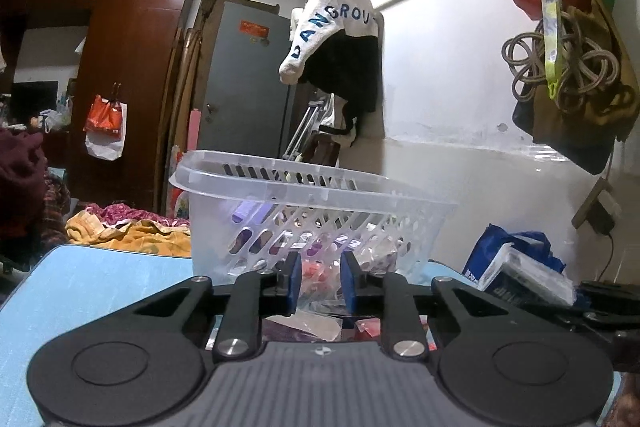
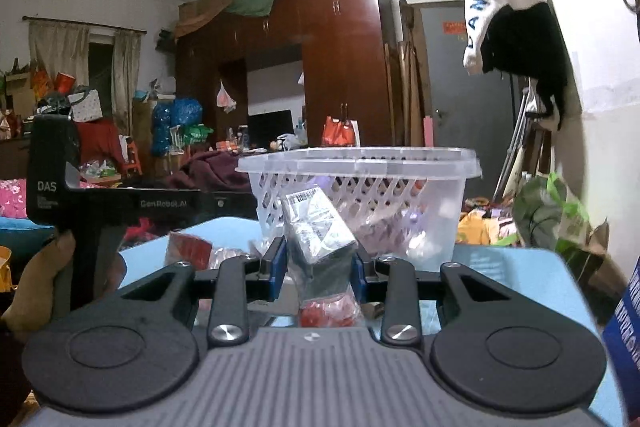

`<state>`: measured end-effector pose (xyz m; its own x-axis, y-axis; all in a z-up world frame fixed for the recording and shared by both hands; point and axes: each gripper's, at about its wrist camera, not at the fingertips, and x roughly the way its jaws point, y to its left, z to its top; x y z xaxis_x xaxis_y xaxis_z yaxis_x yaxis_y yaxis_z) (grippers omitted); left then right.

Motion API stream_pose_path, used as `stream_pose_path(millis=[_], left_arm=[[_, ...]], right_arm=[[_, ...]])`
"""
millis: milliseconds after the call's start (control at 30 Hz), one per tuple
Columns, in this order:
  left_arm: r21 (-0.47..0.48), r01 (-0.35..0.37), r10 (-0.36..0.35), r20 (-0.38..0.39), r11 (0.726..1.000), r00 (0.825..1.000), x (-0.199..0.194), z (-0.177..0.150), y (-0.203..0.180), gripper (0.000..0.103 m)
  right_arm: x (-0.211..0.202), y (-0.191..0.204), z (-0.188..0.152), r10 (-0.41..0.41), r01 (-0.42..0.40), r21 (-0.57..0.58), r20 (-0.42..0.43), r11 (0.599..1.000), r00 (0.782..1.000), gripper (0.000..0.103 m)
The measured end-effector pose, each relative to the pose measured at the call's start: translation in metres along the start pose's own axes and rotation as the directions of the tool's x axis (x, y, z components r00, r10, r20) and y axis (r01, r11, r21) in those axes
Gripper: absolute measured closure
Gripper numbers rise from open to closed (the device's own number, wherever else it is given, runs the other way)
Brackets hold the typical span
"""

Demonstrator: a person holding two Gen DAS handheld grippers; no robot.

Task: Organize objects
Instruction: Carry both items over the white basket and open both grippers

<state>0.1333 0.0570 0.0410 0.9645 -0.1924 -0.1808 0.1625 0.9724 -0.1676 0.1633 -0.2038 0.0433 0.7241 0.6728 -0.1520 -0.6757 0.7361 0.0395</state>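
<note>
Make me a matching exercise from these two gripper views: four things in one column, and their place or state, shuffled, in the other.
1. clear plastic basket
2. white garment with blue letters
3. right gripper
4. red-and-white plastic bag

A. hanging on the brown wardrobe
B. standing on the blue table
C. shut on a clear wrapped packet
D. draped from the wall rail

Pairs: 1-B, 2-D, 3-C, 4-A

Basket (image 1: 304, 195) contents blurred behind lattice

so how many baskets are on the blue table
1: the clear slotted basket stands on the blue table, just beyond both grippers. Nothing else like it shows.
</note>
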Motion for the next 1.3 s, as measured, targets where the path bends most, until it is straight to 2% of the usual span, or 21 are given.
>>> stream_pose_path(millis=[133, 200, 267, 300, 367, 433, 500, 567, 600, 667, 700, 733, 767, 800, 900, 967, 1033, 1100, 1133, 1200, 1300], left_arm=[[0.022, -0.024, 0.024, -0.016, 0.999, 1.000, -0.015, 0.000, 0.005, 0.078], [0.055, -0.062, 0.064, -0.030, 0.997, 0.998, -0.026, -0.004, 0.008, 0.076], [0.090, -0.127, 0.134, -0.076, 0.988, 0.988, -0.031, -0.008, 0.012, 0.064], [0.089, -0.168, 0.177, -0.099, 0.982, 0.979, -0.031, -0.009, 0.017, 0.062], [0.111, -0.210, 0.226, -0.151, 0.971, 0.962, -0.026, -0.009, 0.024, 0.045], [0.141, -0.222, 0.249, -0.211, 0.965, 0.945, -0.017, -0.012, 0.026, 0.035], [0.170, -0.214, 0.251, -0.243, 0.962, 0.937, -0.012, -0.013, 0.022, 0.035], [0.238, -0.223, 0.285, -0.270, 0.945, 0.920, -0.006, -0.014, 0.014, 0.025], [0.275, -0.238, 0.318, -0.298, 0.931, 0.900, 0.001, -0.015, 0.010, 0.025], [0.305, -0.271, 0.367, -0.325, 0.913, 0.872, 0.009, -0.016, 0.006, 0.028], [0.301, -0.284, 0.379, -0.329, 0.910, 0.865, 0.011, -0.015, 0.007, 0.032], [0.290, -0.294, 0.384, -0.332, 0.911, 0.861, 0.010, -0.016, 0.010, 0.050], [0.275, -0.305, 0.388, -0.336, 0.912, 0.858, 0.010, -0.015, 0.013, 0.049], [0.260, -0.307, 0.383, -0.330, 0.916, 0.863, 0.008, -0.014, 0.015, 0.049], [0.200, -0.270, 0.316, -0.253, 0.942, 0.914, -0.009, -0.004, 0.017, 0.049], [0.124, -0.246, 0.264, -0.158, 0.961, 0.952, -0.022, 0.016, 0.016, 0.049], [0.080, -0.220, 0.225, -0.050, 0.972, 0.973, -0.027, 0.048, 0.009, 0.049], [0.069, -0.189, 0.189, 0.019, 0.979, 0.982, -0.015, 0.081, -0.002, 0.049], [0.073, -0.191, 0.190, 0.024, 0.979, 0.982, -0.002, 0.097, -0.008, 0.049], [0.078, -0.185, 0.187, -0.009, 0.980, 0.982, 0.032, 0.119, -0.013, 0.049], [0.090, -0.215, 0.222, -0.067, 0.972, 0.973, 0.073, 0.125, -0.016, 0.049]], right_arm=[[-0.001, 0.001, -0.004, 0.008, -0.007, 0.009, -0.013, 1.000, 1.000, 0.067], [-0.002, 0.000, -0.006, 0.010, -0.009, 0.013, -0.019, 1.000, 1.000, 0.067], [0.000, -0.002, -0.006, 0.012, -0.011, 0.019, -0.025, 1.000, 1.000, 0.067], [0.000, -0.002, -0.006, 0.013, -0.013, 0.022, -0.025, 1.000, 1.000, 0.067], [0.002, -0.001, -0.005, 0.015, -0.014, 0.021, -0.030, 1.000, 0.999, 0.067], [0.002, 0.000, -0.005, 0.019, -0.018, 0.017, -0.032, 1.000, 0.999, 0.066], [0.002, 0.002, -0.005, 0.022, -0.021, 0.010, -0.037, 1.000, 0.999, 0.066], [0.002, 0.002, -0.005, 0.022, -0.022, 0.006, -0.040, 1.000, 0.999, 0.066], [0.002, 0.002, -0.005, 0.022, -0.022, 0.006, -0.041, 1.000, 0.999, 0.066], [0.001, 0.001, -0.005, 0.023, -0.023, 0.007, -0.041, 1.000, 0.999, 0.066], [0.001, 0.001, -0.004, 0.022, -0.022, 0.007, -0.039, 1.000, 0.999, 0.066], [0.000, 0.001, -0.004, 0.020, -0.020, 0.007, -0.036, 1.000, 0.999, 0.066], [-0.001, 0.000, -0.004, 0.018, -0.018, 0.007, -0.033, 1.000, 0.999, 0.066], [-0.001, 0.000, -0.003, 0.014, -0.014, 0.007, -0.030, 1.000, 0.999, 0.066], [-0.002, -0.002, 0.004, 0.007, -0.007, 0.008, -0.016, 1.000, 1.000, 0.066], [0.002, -0.004, 0.019, 0.000, 0.000, -0.005, 0.008, 1.000, 1.000, 0.067], [0.011, -0.006, 0.040, -0.003, 0.003, -0.008, 0.045, 1.000, 0.999, 0.067], [0.032, -0.005, 0.066, -0.041, 0.045, -0.055, 0.065, 0.997, 0.997, 0.067], [0.042, -0.006, 0.073, -0.065, 0.070, -0.079, 0.064, 0.994, 0.996, 0.067], [0.072, -0.012, 0.091, -0.122, 0.124, -0.105, 0.022, 0.987, 0.992, 0.067], [0.100, -0.024, 0.097, -0.168, 0.165, -0.112, -0.020, 0.980, 0.986, 0.067]])
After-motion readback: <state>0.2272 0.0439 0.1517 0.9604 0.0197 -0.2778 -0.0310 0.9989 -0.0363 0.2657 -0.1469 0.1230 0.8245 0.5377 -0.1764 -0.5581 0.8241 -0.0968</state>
